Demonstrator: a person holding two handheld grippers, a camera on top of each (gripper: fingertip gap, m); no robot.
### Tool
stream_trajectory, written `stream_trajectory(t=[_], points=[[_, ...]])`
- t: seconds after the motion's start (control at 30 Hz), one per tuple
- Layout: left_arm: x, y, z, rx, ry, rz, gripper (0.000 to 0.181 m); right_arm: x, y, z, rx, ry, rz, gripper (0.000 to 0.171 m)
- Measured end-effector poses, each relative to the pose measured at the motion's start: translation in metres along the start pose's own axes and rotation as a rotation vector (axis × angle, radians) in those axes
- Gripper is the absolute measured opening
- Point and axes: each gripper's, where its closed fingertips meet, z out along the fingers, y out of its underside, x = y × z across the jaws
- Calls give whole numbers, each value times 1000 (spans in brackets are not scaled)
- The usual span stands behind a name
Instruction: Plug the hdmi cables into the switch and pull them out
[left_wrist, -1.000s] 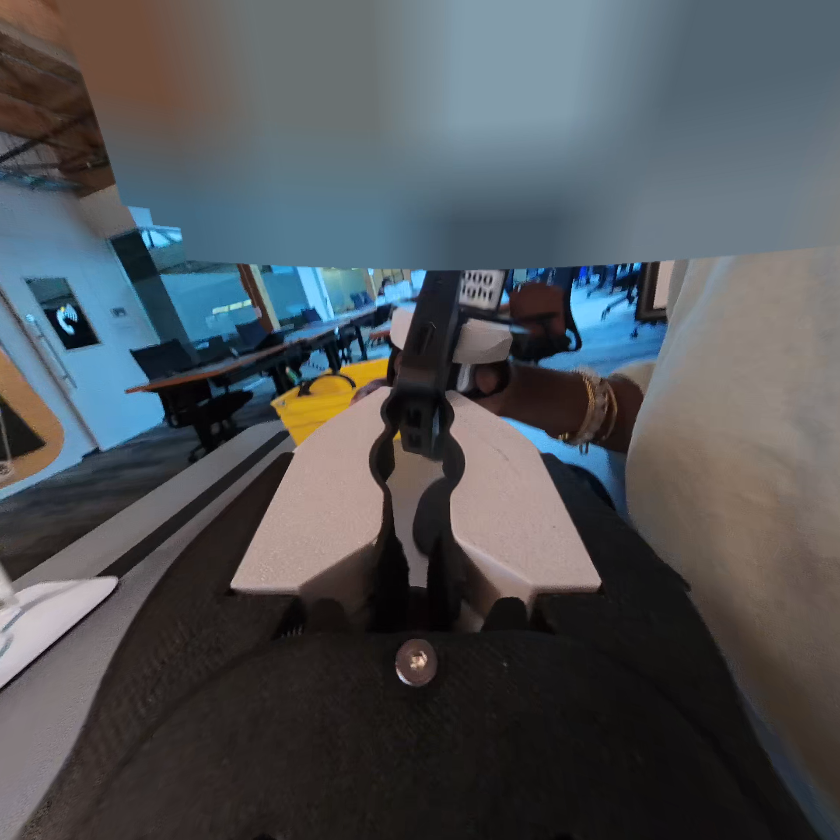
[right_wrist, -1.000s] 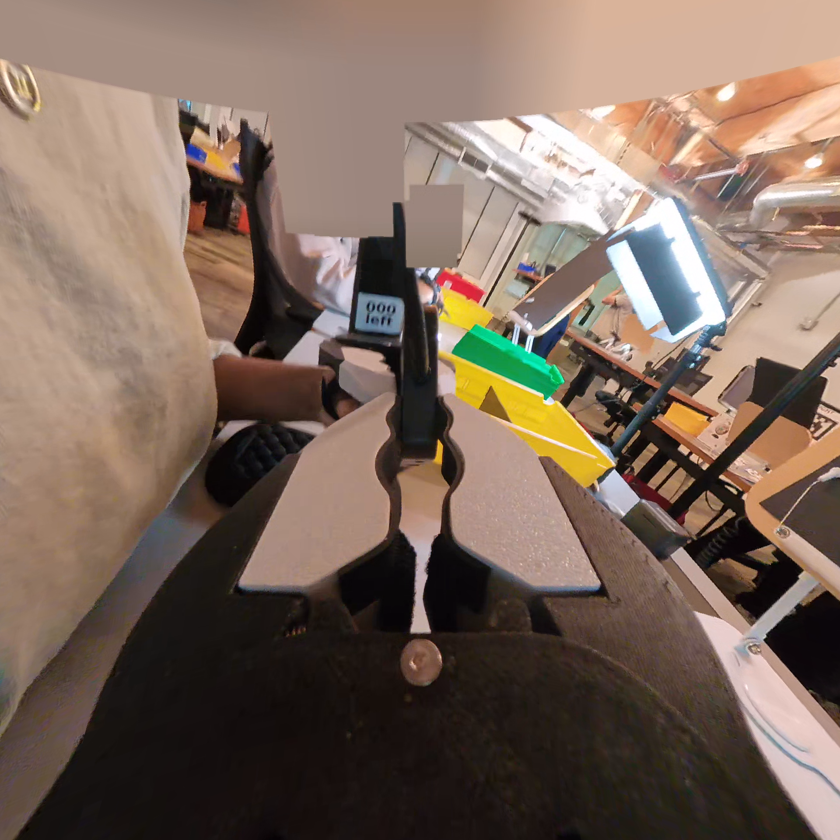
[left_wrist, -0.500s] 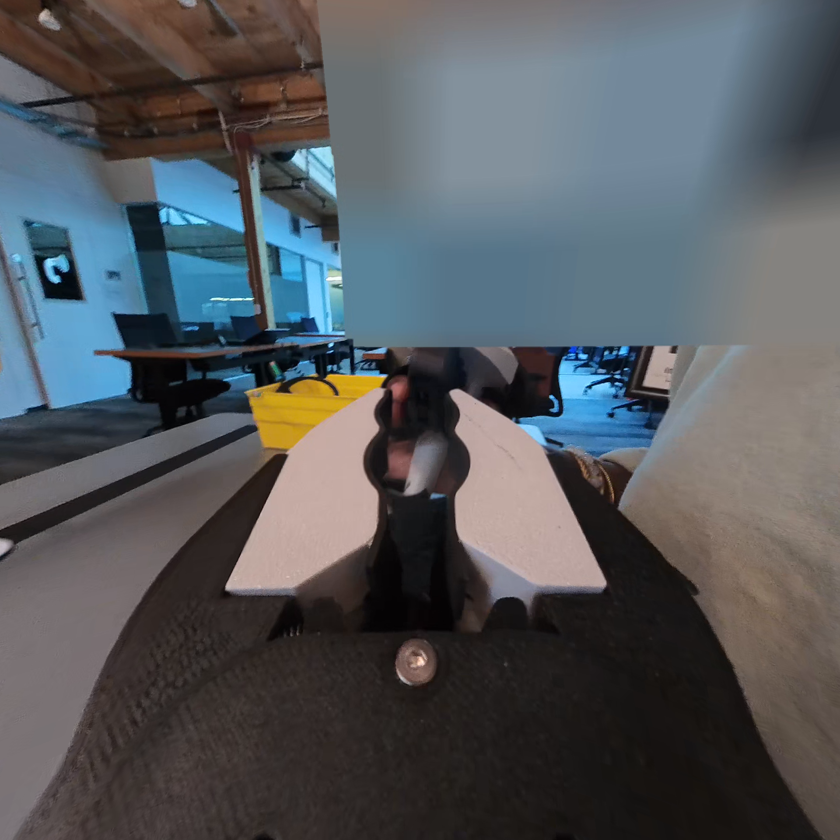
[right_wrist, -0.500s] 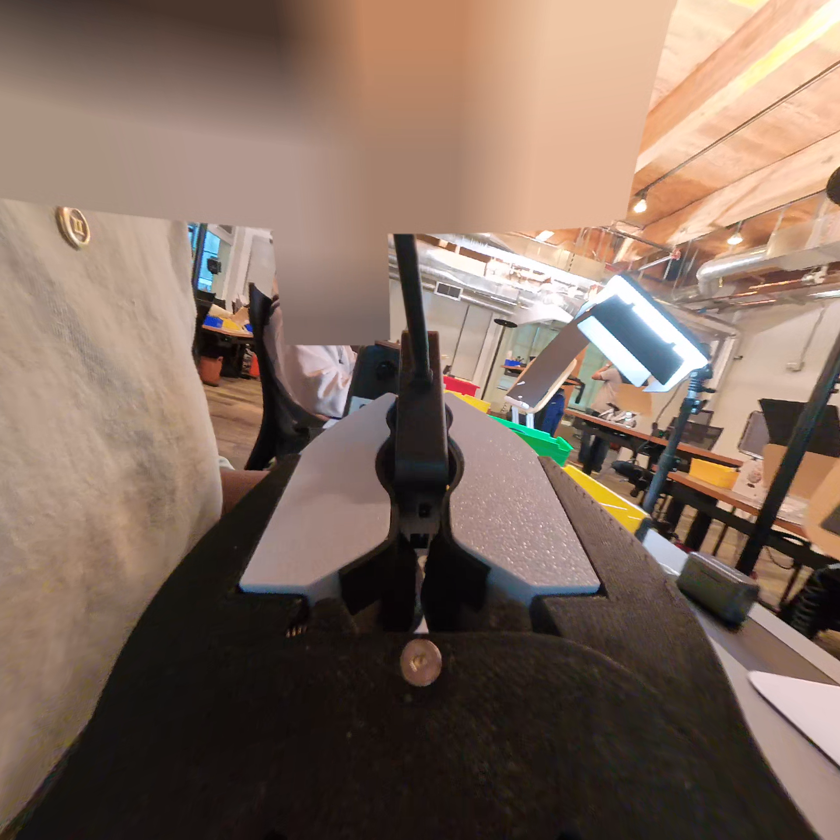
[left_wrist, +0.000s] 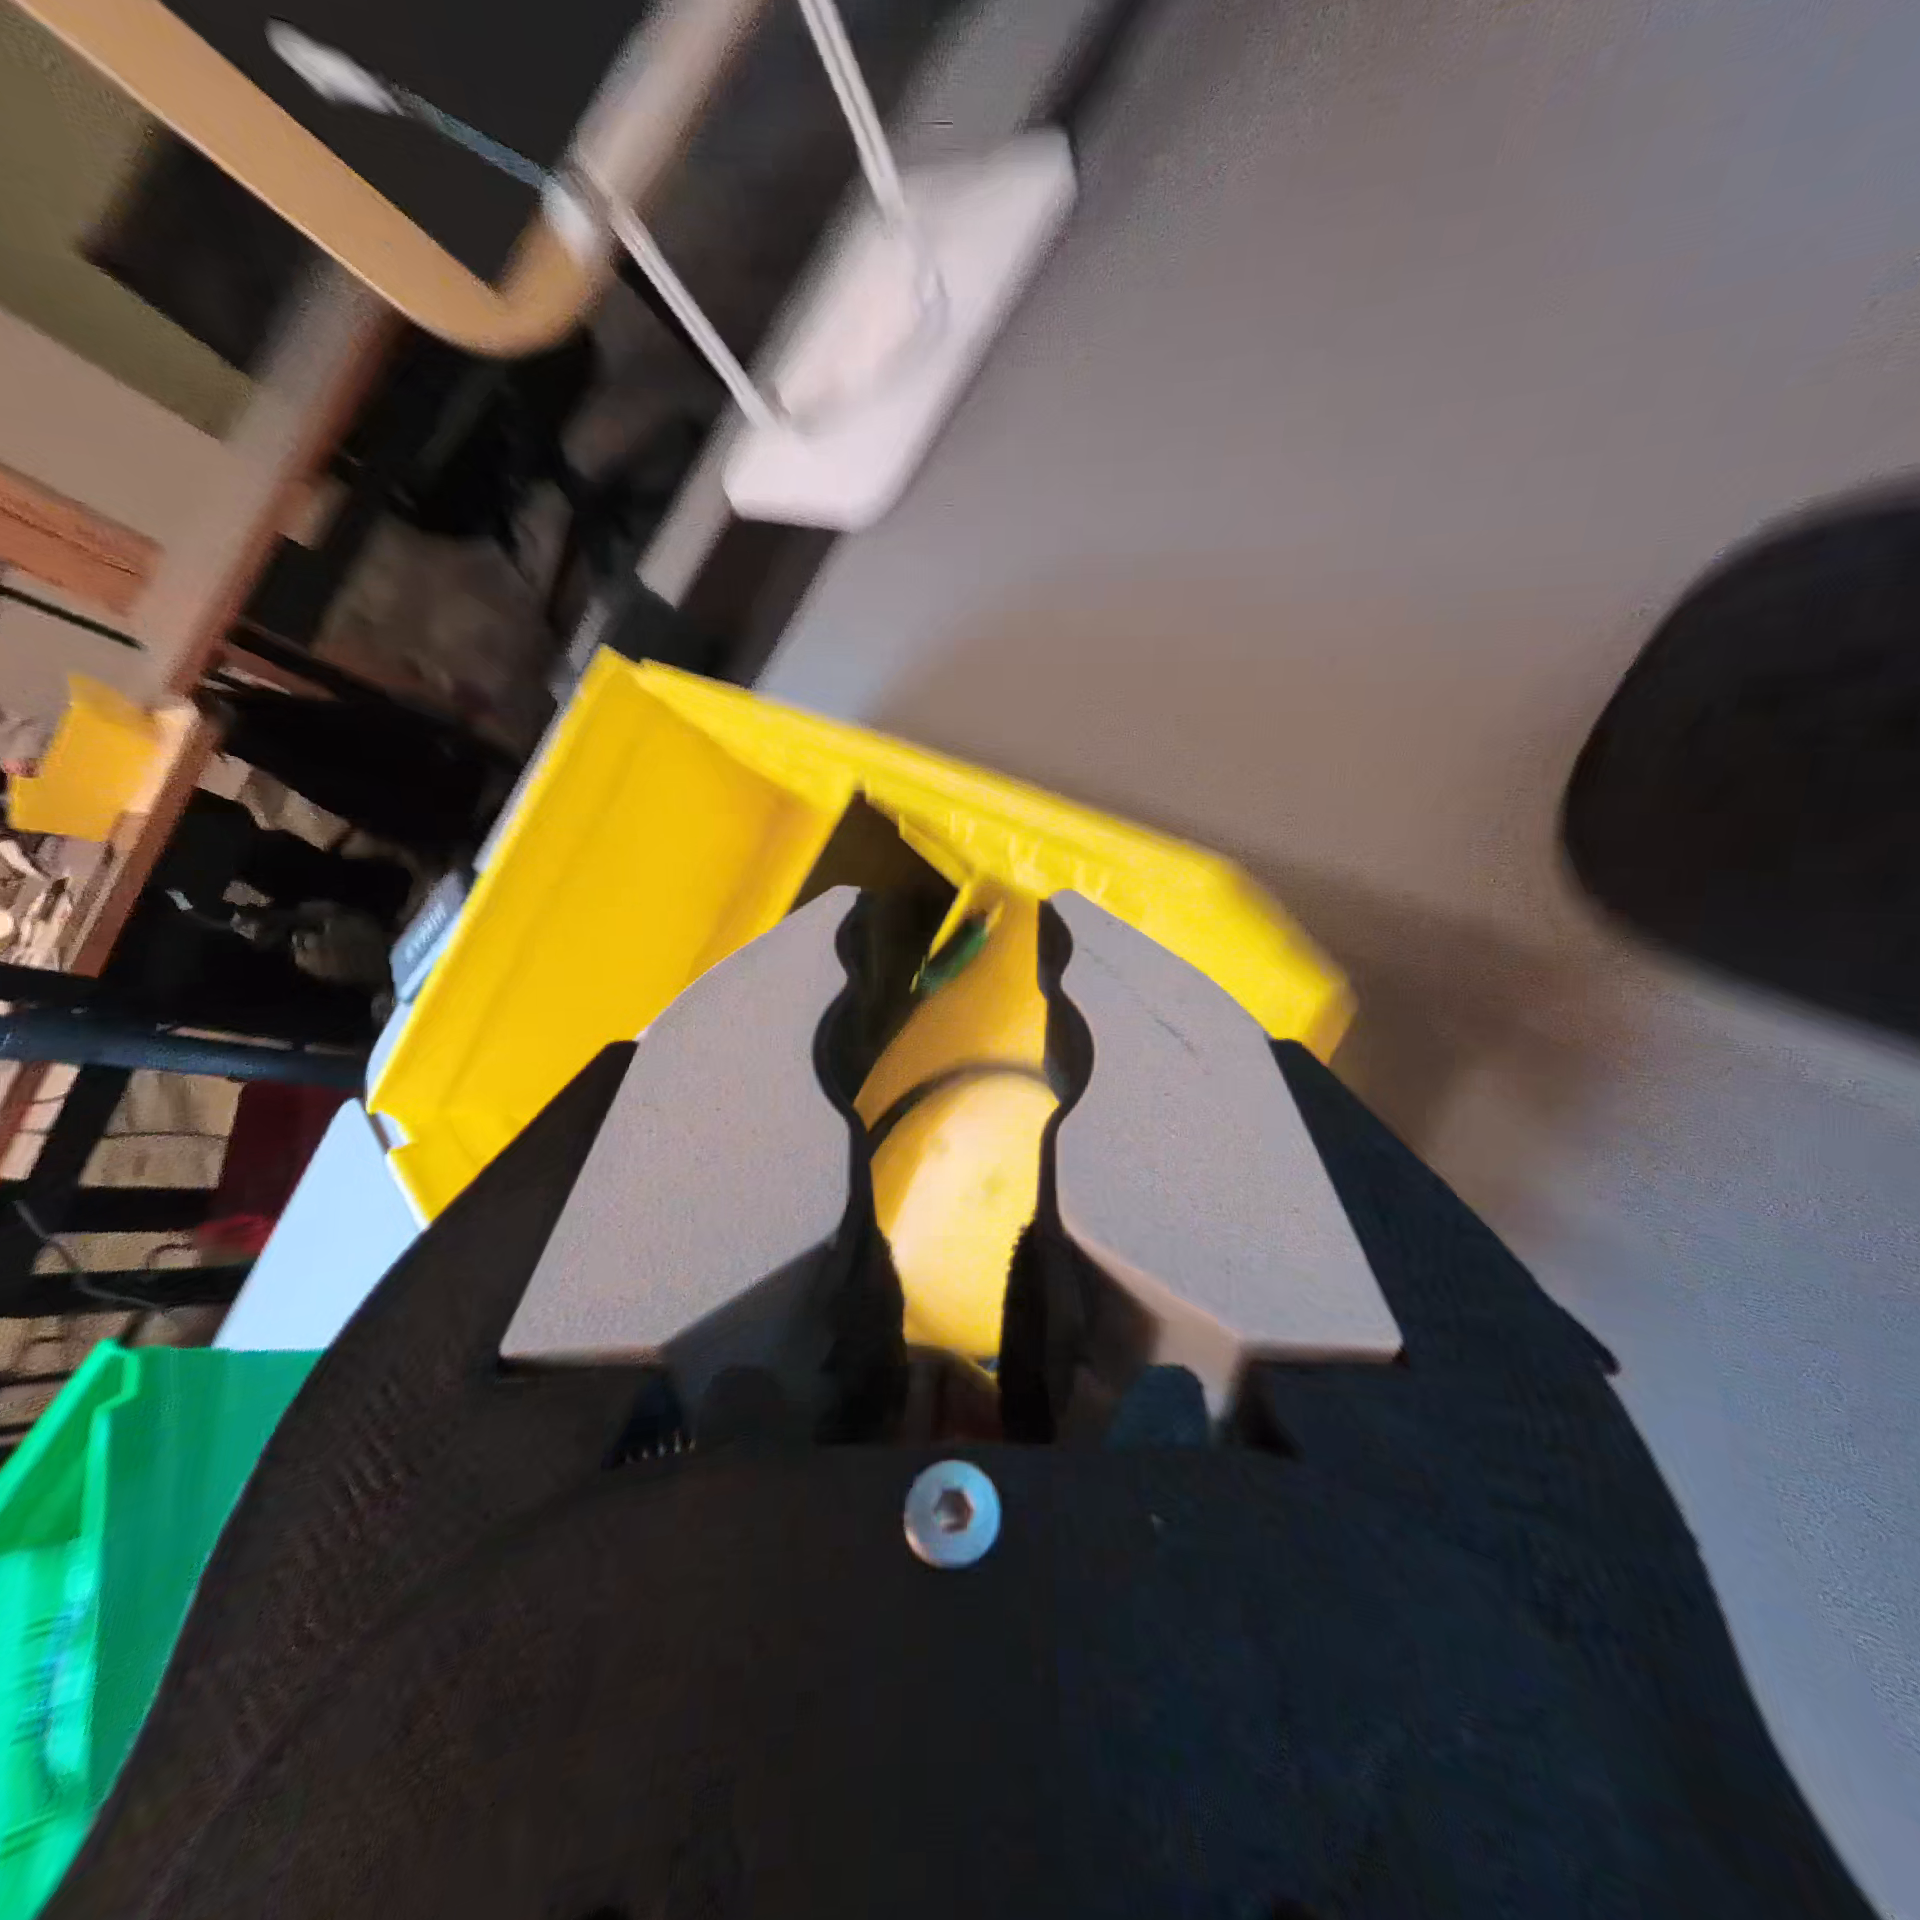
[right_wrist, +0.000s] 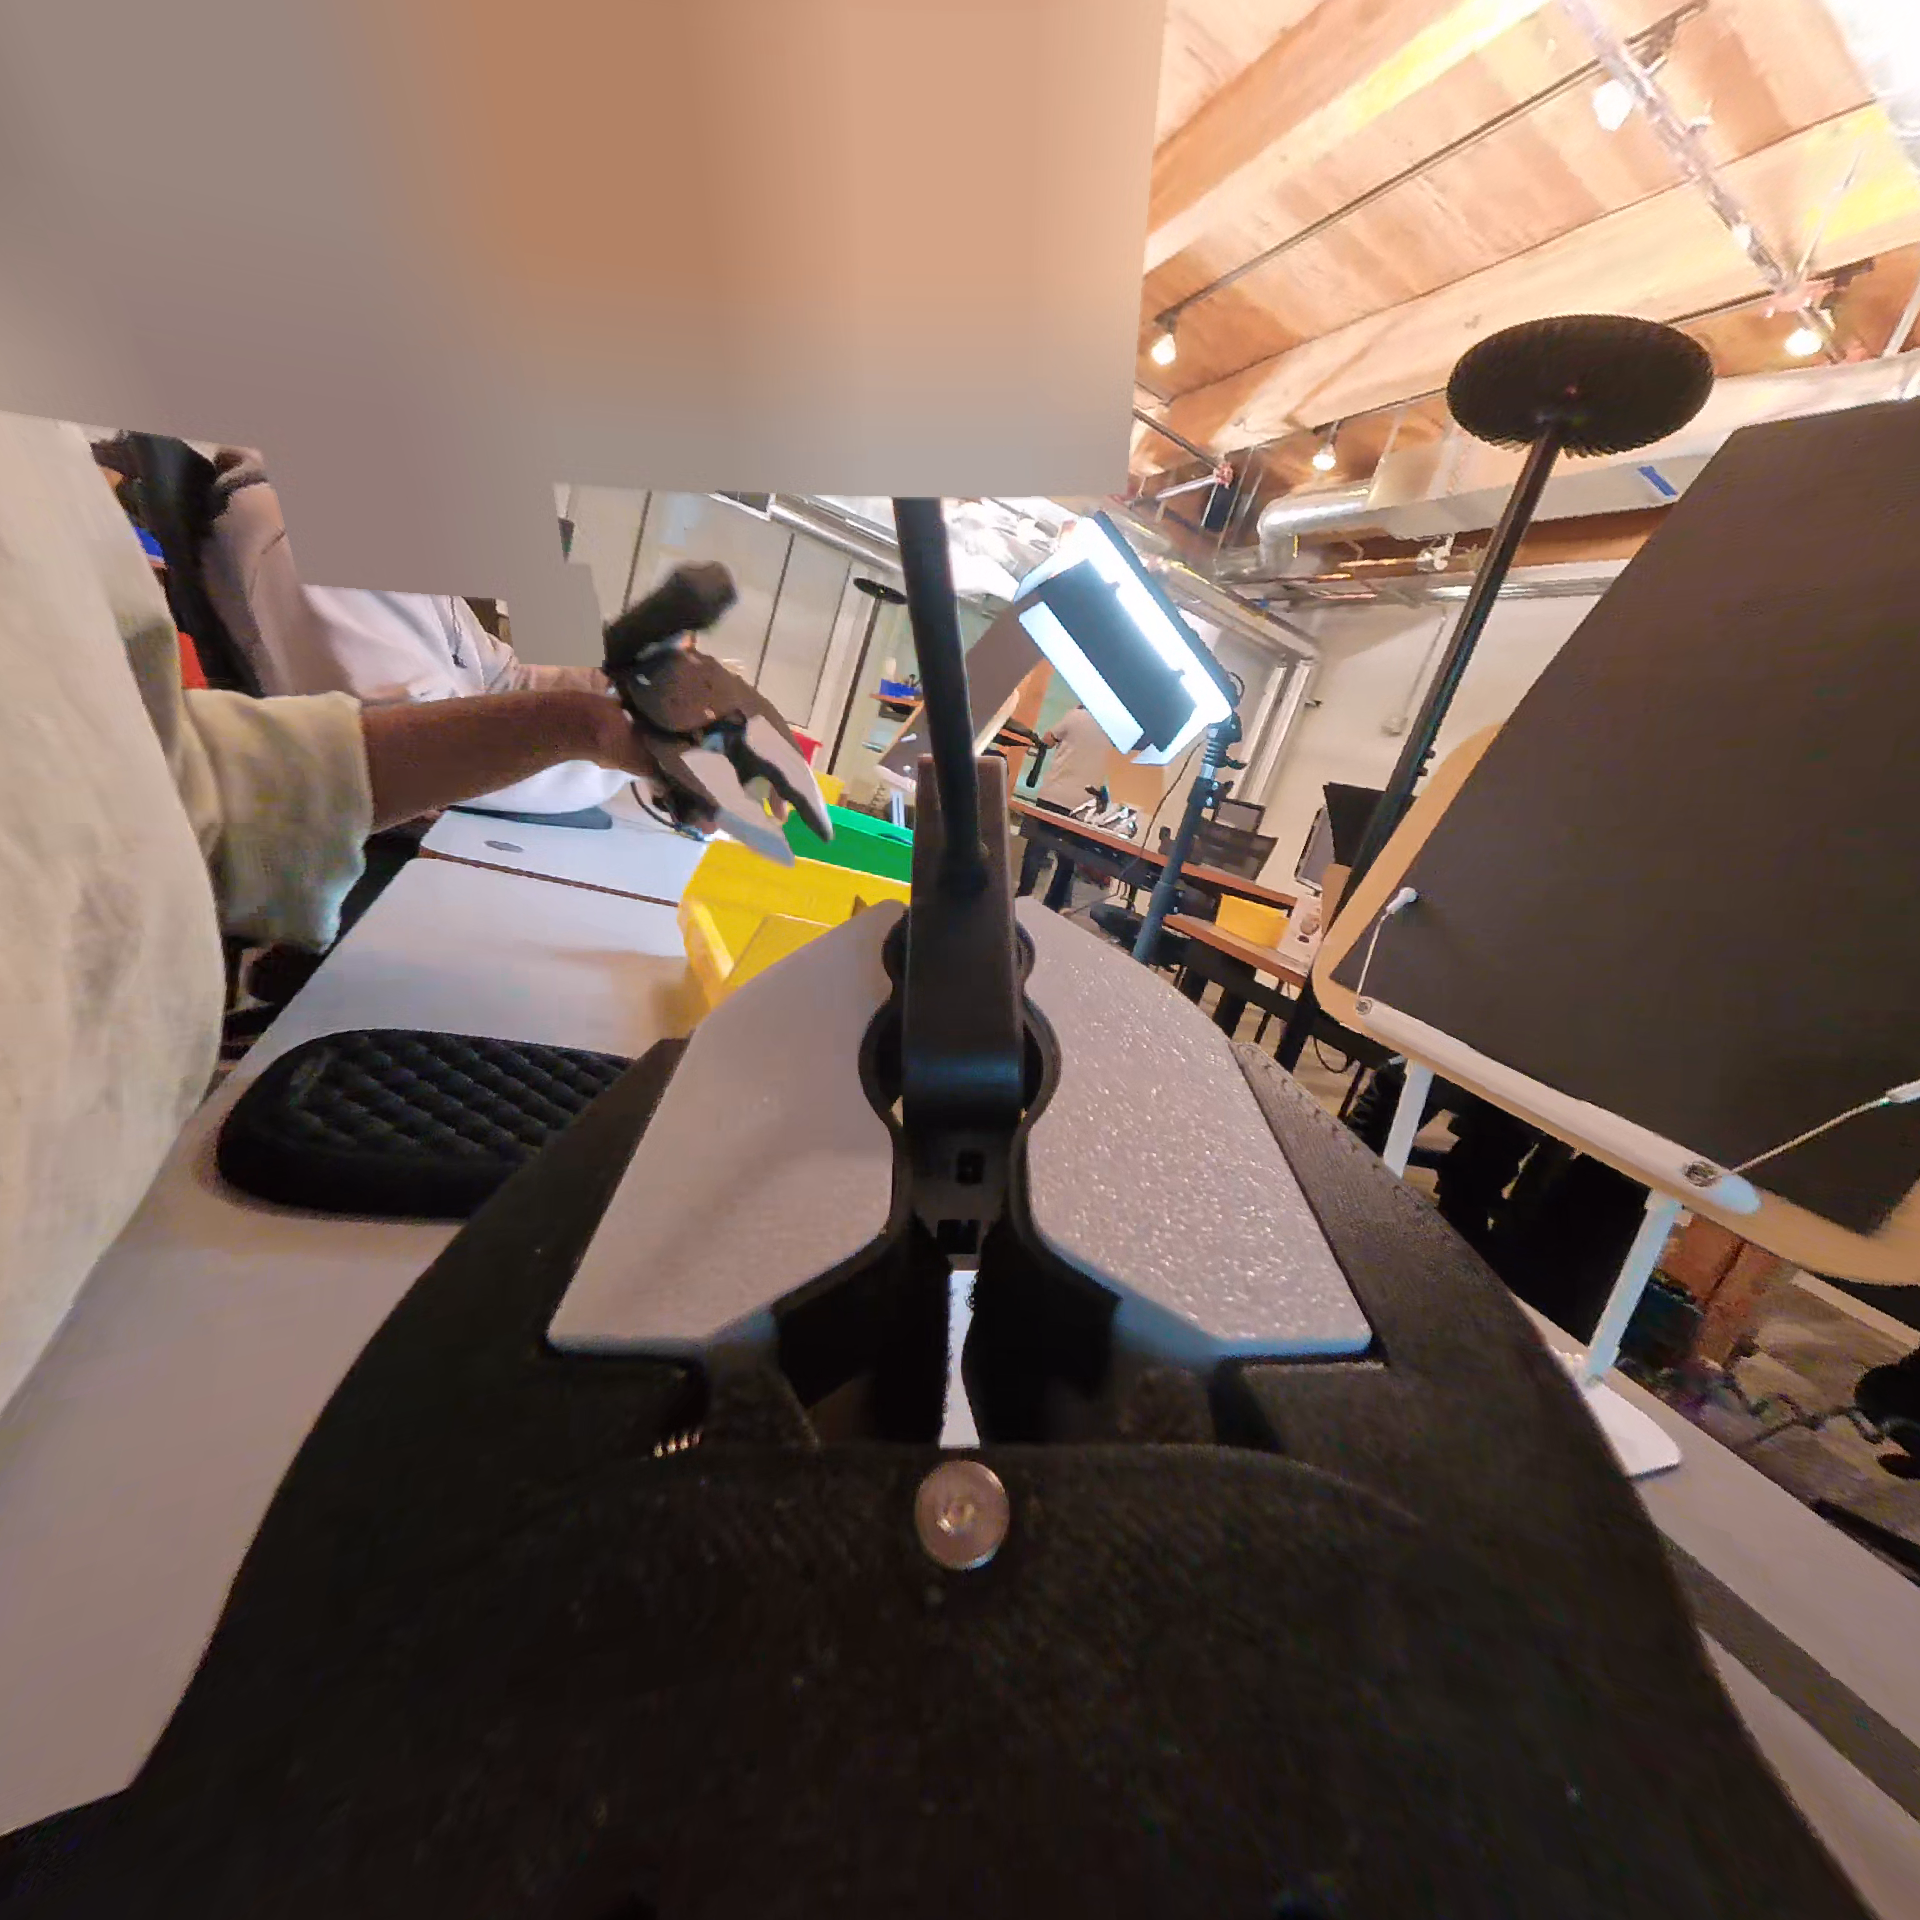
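Having dropped its plug, left gripper (left_wrist: 948, 940) gapes over yellow bin (left_wrist: 644, 914), right gripper (right_wrist: 958, 940) still clamping HDMI plug (right_wrist: 956, 1029)

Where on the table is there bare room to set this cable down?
Bare table lies between the black pad and the yellow bin. It is crowded near the bin, where the left gripper hovers, and by the board stand.

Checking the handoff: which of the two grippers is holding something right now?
The right gripper, shut on the black HDMI plug with its cable rising. The left gripper is open and empty, over the yellow bin.
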Motion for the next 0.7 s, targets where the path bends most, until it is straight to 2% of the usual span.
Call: stream_trajectory(t=[0.07, 0.17, 0.37, 0.4, 0.53, 0.6, 0.67, 0.7], points=[[-5, 31, 25, -142, 89, 135, 30, 1, -6, 1, 16, 3, -9, 15], [5, 55, 61, -197, 306, 218, 29, 0, -12, 6, 28, -1, -23, 15], [10, 88, 113, -300, 479, 294, 35, -5, -15, 16, -14, -20, -62, 15], [10, 91, 118, -307, 480, 295, 29, -5, -17, 17, -14, -16, -65, 15], [11, 88, 122, -287, 508, 189, 28, -3, -22, 21, -10, -18, -74, 15], [22, 87, 112, -302, 600, 131, 34, -3, -22, 23, -14, -25, -78, 15], [31, 89, 96, -346, 717, 124, 23, -2, -21, 25, -17, -30, -79, 15], [29, 93, 92, -380, 724, 146, 23, -1, -21, 25, -16, -33, -79, 15]])
